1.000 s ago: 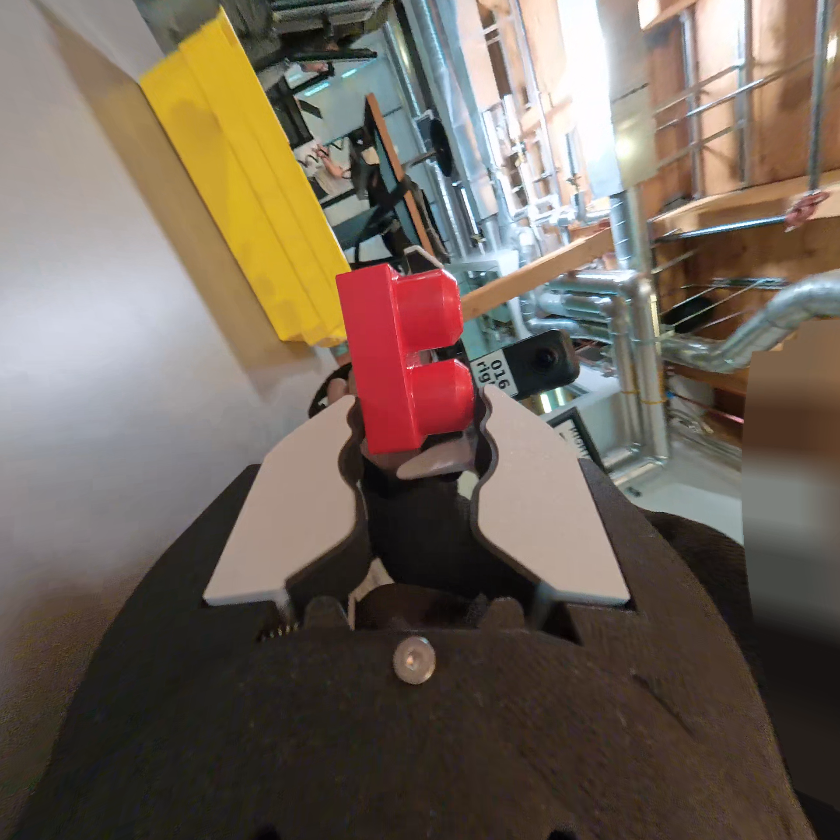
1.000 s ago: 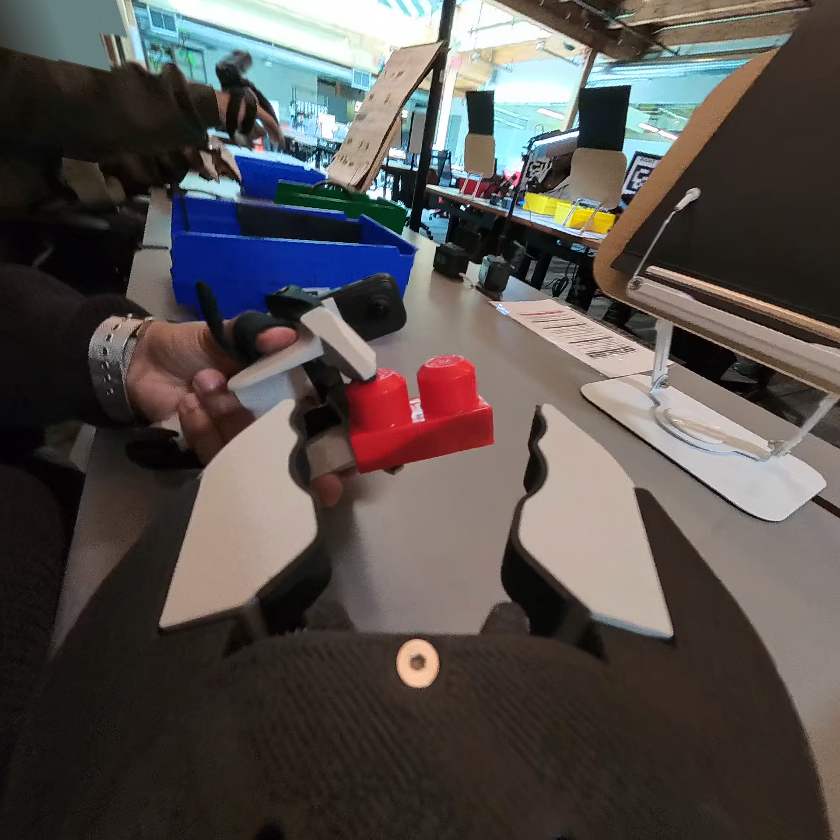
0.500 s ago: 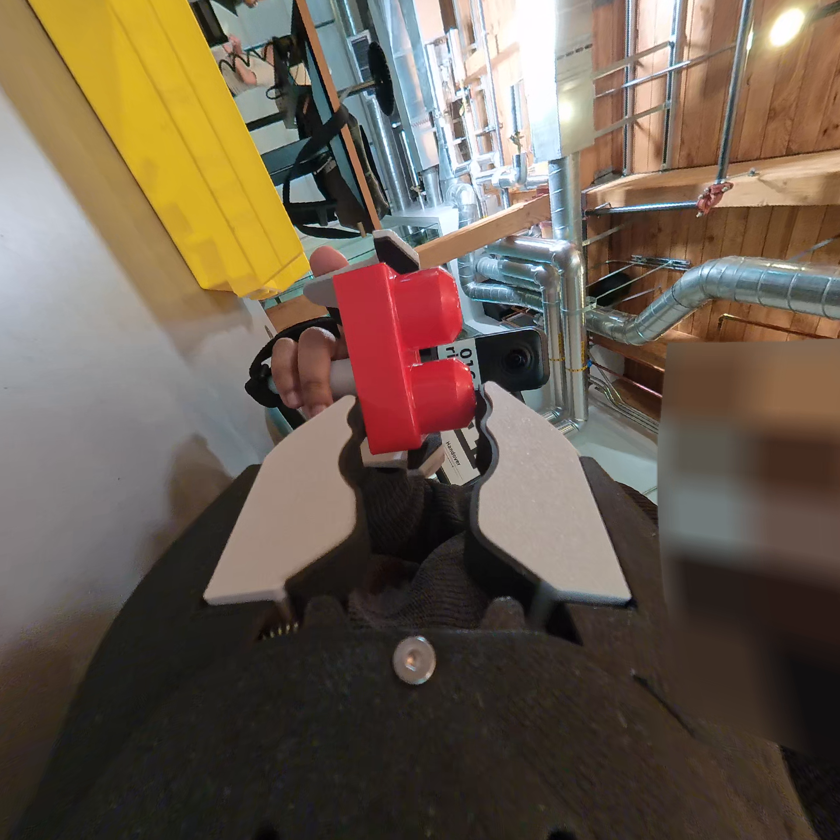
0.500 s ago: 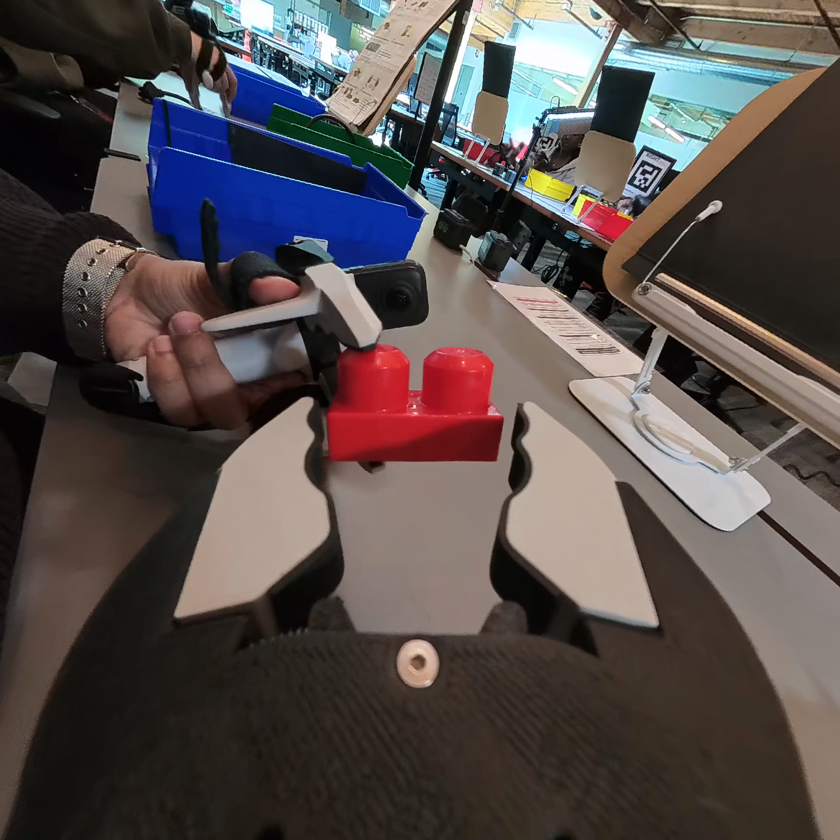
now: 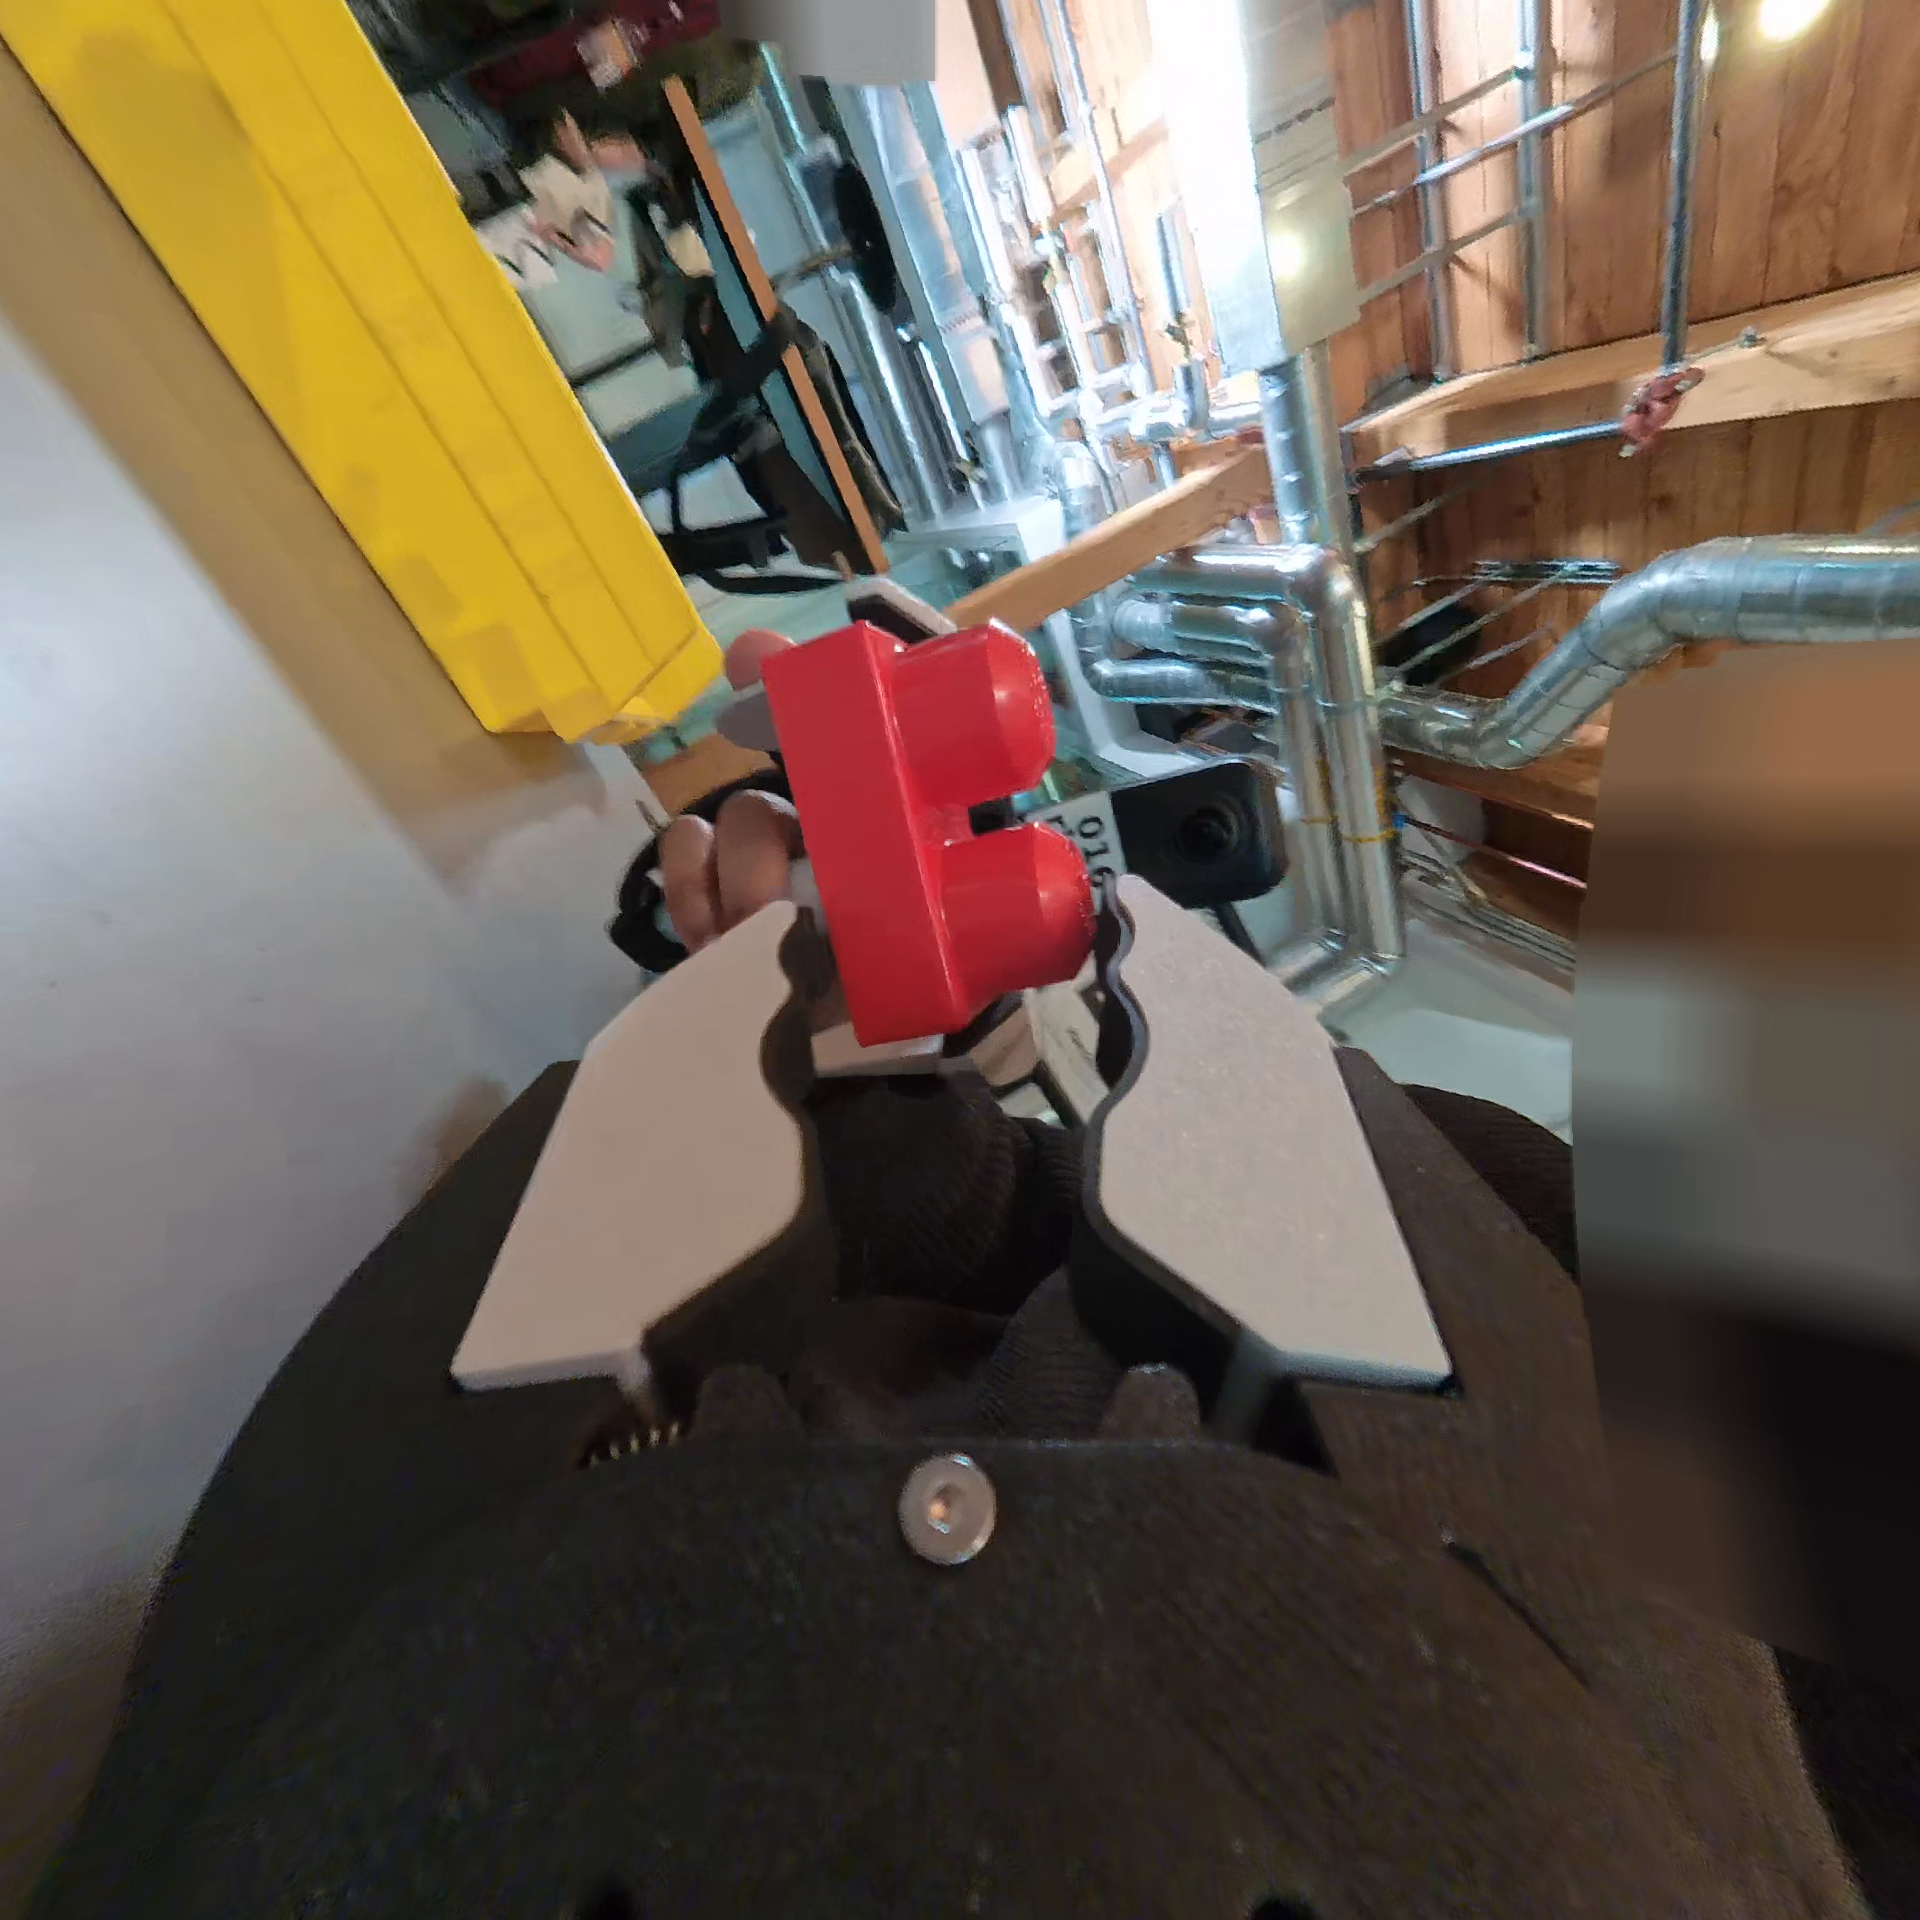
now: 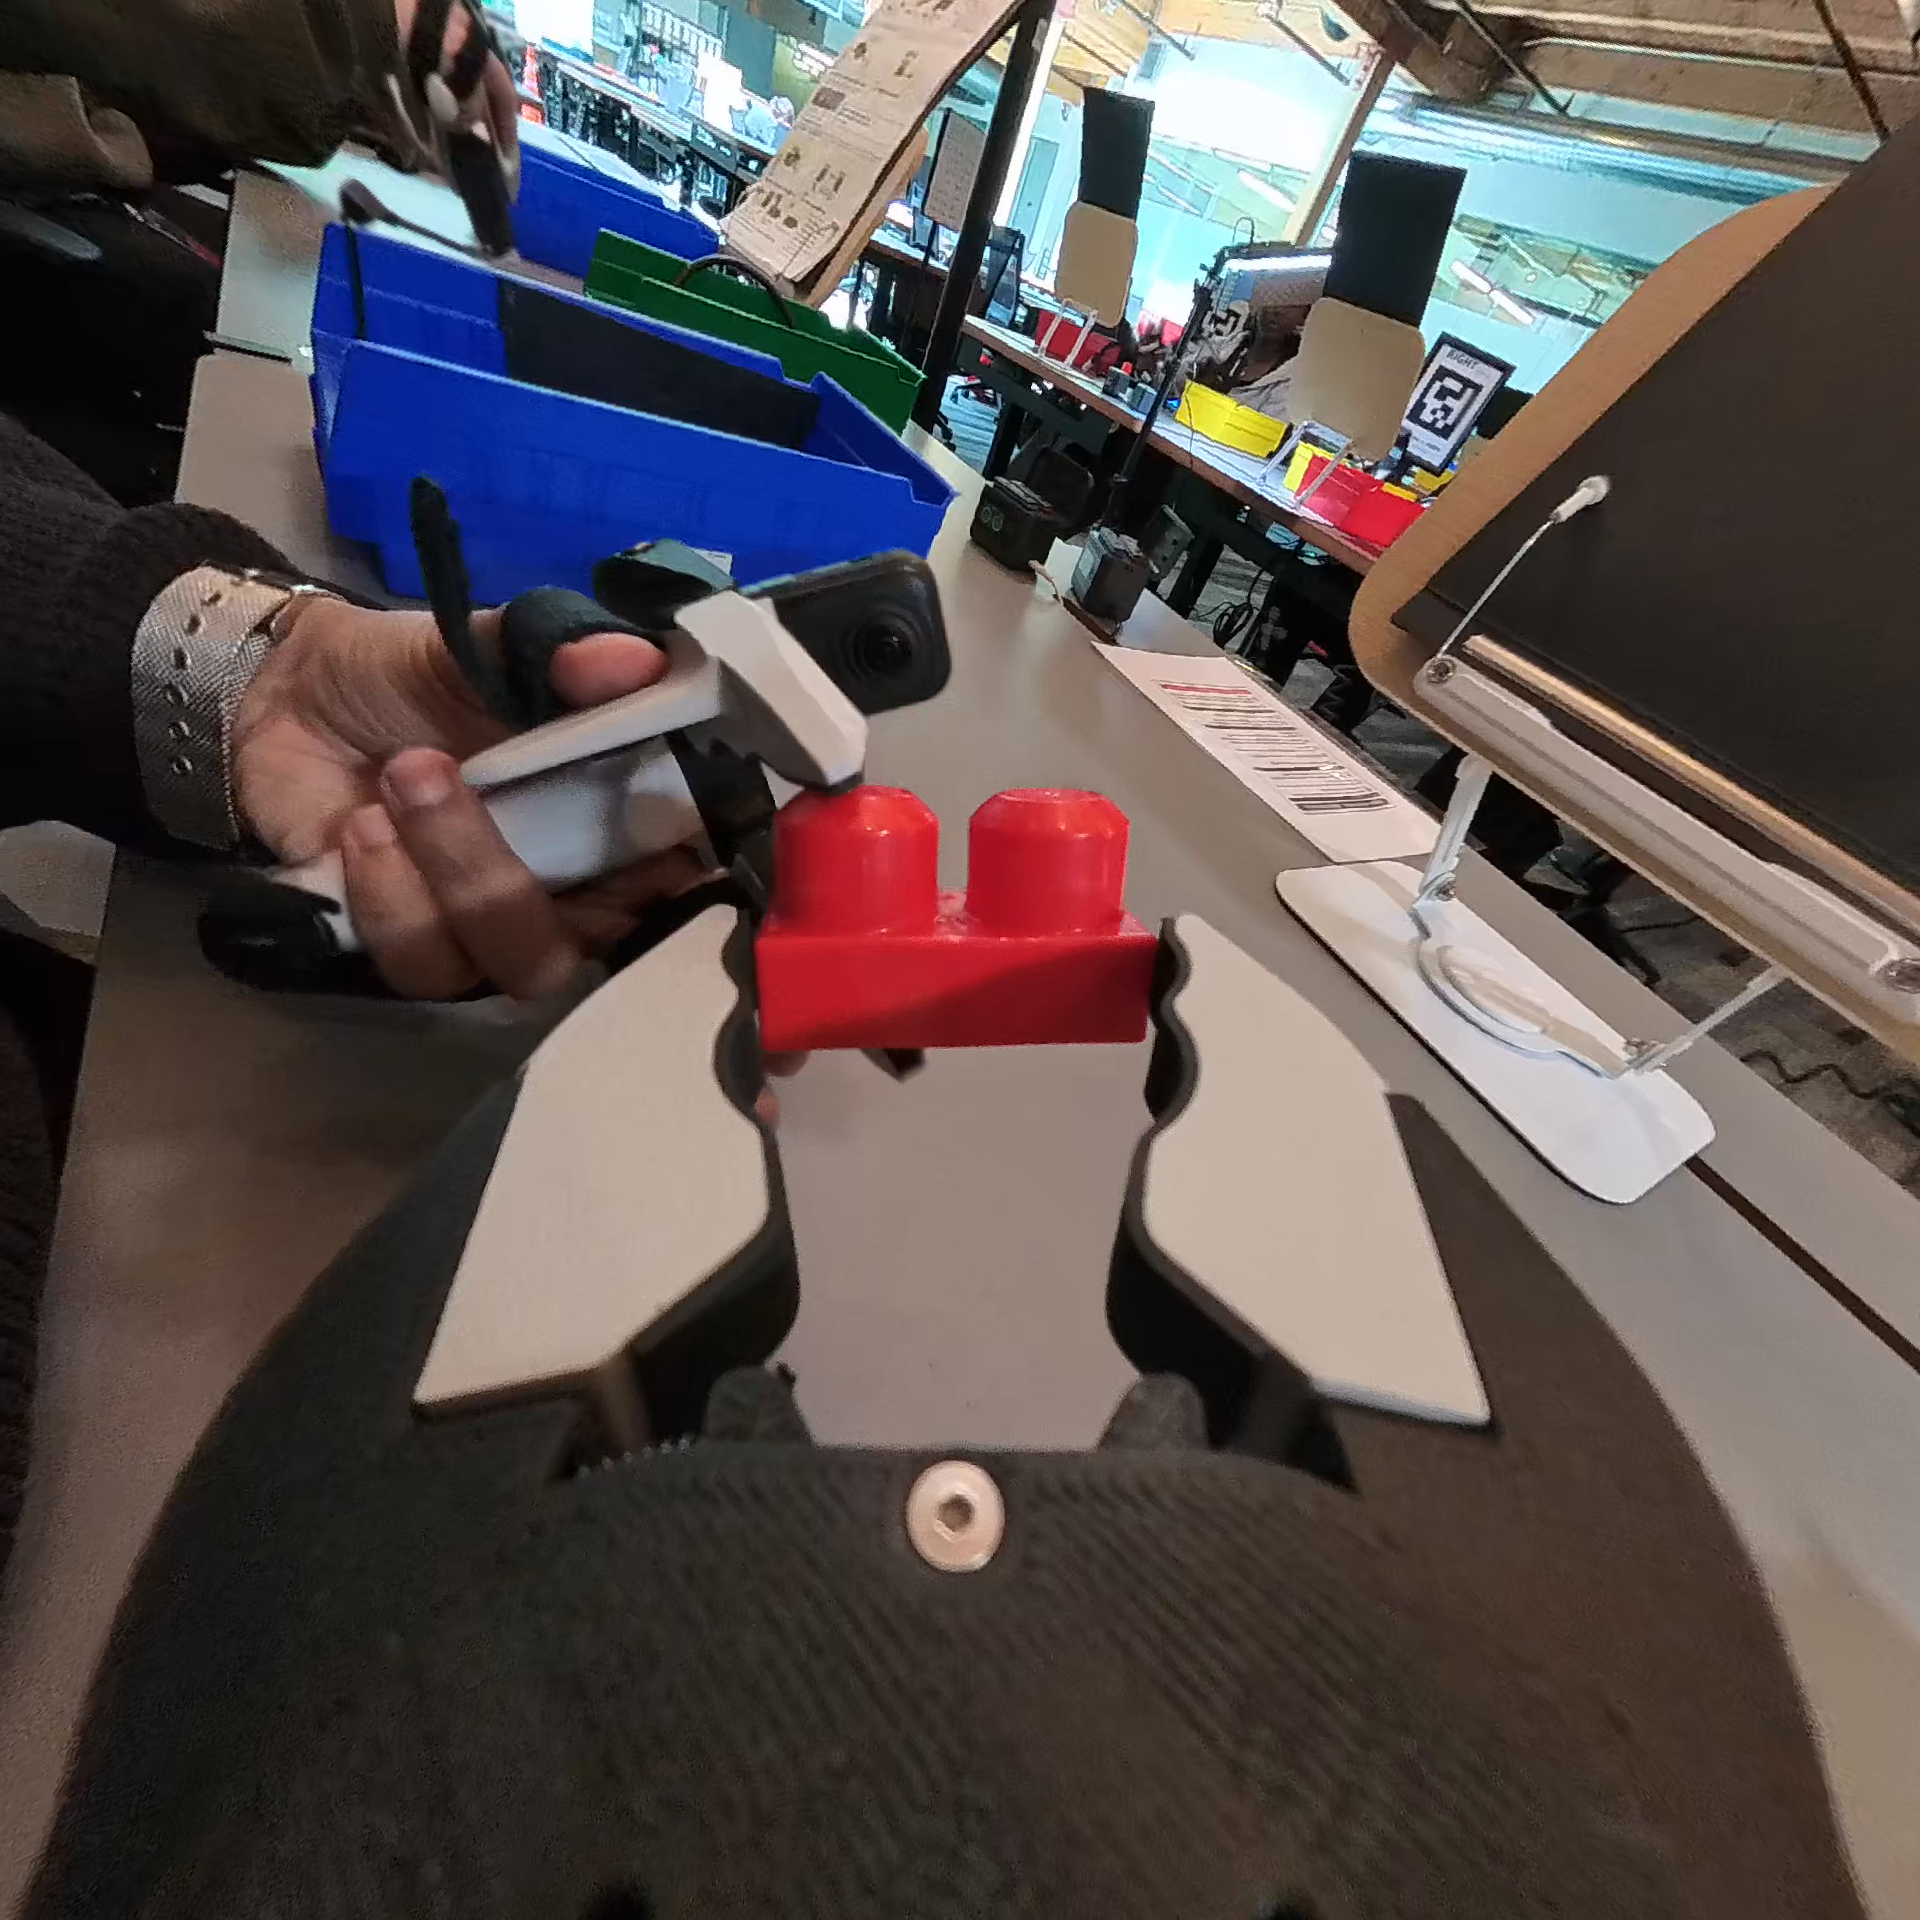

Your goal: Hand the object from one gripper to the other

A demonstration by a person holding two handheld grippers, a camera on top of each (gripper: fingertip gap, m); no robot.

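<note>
Now the left tool (image 5: pixel 951 940) clamps the red block (image 6: pixel 951 935); the right tool (image 6: pixel 951 997) brackets it, grip uncertain—early release risks a drop.

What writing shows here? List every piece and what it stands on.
I do not copy writing; these things bear it:
White label beside the black camera: partly hidden.
Barcode sheet on the table: small print.
Cardboard sign: blurred.
Black-and-white marker card: short heading.
The red block: none.
</note>
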